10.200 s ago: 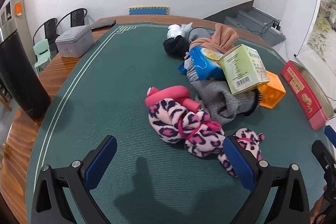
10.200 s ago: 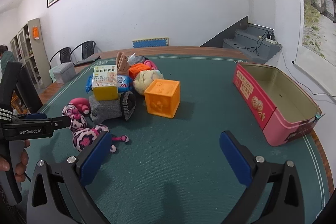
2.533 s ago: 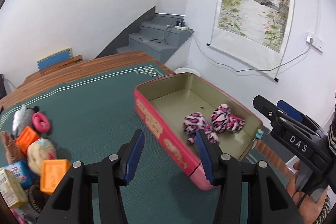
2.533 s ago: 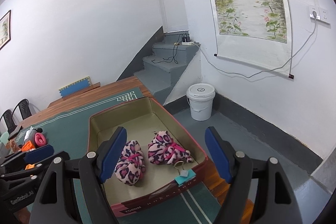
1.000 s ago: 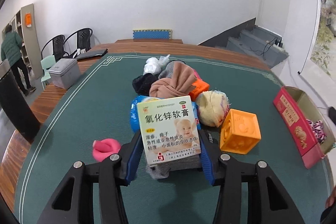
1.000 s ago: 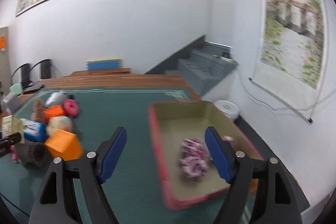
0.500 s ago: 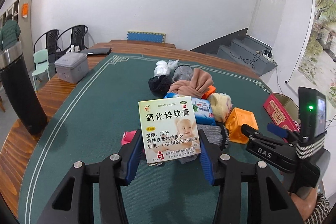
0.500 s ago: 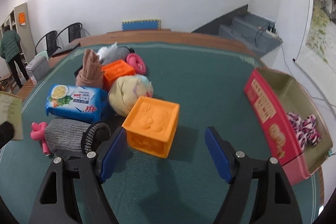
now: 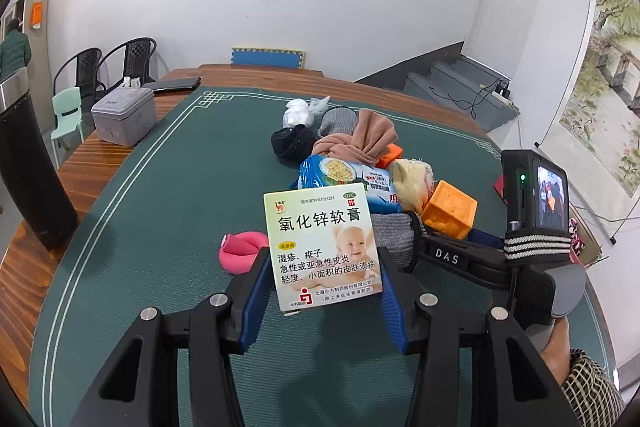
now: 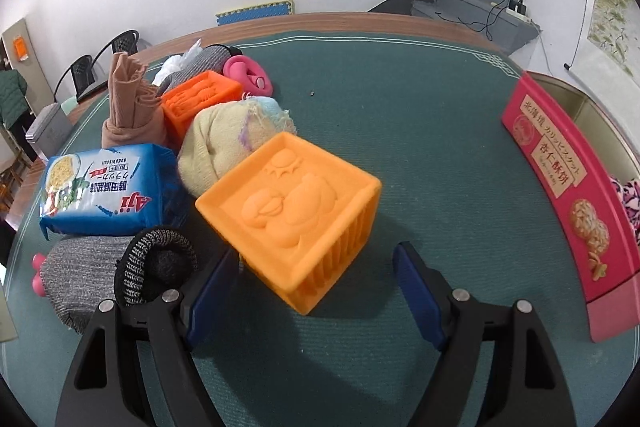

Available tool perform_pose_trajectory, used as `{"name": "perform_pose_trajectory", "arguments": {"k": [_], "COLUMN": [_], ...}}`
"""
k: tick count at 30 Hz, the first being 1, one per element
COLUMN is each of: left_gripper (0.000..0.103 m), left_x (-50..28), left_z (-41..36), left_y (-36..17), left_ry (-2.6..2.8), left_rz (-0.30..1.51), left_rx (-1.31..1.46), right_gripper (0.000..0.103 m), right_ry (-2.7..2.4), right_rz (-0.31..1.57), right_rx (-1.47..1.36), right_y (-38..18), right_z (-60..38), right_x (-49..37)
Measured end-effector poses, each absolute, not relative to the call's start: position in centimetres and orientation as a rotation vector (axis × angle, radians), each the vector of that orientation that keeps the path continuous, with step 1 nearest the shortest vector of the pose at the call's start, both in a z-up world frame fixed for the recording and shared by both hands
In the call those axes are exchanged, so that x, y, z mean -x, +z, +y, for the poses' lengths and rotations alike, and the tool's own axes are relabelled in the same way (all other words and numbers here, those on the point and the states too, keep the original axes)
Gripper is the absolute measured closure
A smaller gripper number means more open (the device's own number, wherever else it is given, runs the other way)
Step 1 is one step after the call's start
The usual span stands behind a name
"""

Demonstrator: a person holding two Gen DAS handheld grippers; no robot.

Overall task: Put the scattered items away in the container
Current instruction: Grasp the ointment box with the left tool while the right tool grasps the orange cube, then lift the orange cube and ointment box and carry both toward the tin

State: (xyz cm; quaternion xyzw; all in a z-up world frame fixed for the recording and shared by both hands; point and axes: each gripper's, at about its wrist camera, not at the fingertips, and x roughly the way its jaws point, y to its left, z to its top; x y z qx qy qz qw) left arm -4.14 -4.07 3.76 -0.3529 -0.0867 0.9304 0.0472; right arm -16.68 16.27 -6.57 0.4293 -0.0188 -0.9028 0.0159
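While my left gripper pinches it: ointment carton, centre frame, light, crushable.
Right gripper: spread around the orange cube, centre; soft, grip opposite faces.
Tin: right edge.

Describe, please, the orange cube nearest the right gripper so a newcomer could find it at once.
On the green table mat, look at the pile's near edge. The orange cube lies between the open right gripper fingers. Unlike the smaller orange block farther back, it shows an embossed sun.
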Motion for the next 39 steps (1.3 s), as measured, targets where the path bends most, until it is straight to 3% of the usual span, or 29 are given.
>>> {"name": "perform_pose_trajectory", "arguments": {"k": [5,7,9,39], "left_gripper": [0.052,0.052,0.052,0.052], "left_x": [4.1,4.1,4.2,4.3], "left_z": [-3.2,-2.9,-2.6,-2.0], "left_y": [3.3,3.0,2.7,1.8], "left_ry": [2.833,2.83,2.825,2.791], "left_rz": [-0.219,-0.203,-0.188,-0.178], "left_rx": [1.081,1.09,1.1,1.114], "right_gripper": [0.023,0.035,0.04,0.041], "right_ry": [-2.798,-2.796,-2.801,-2.85], "right_rz": [-0.056,-0.03,0.011,-0.068], "right_rx": [-1.327,-1.311,-1.294,-1.144], "right_y": [-6.7,-6.6,-6.3,-3.9], "right_z": [16.3,15.9,15.2,16.0], "right_x": [16.5,16.3,16.1,14.5]}}
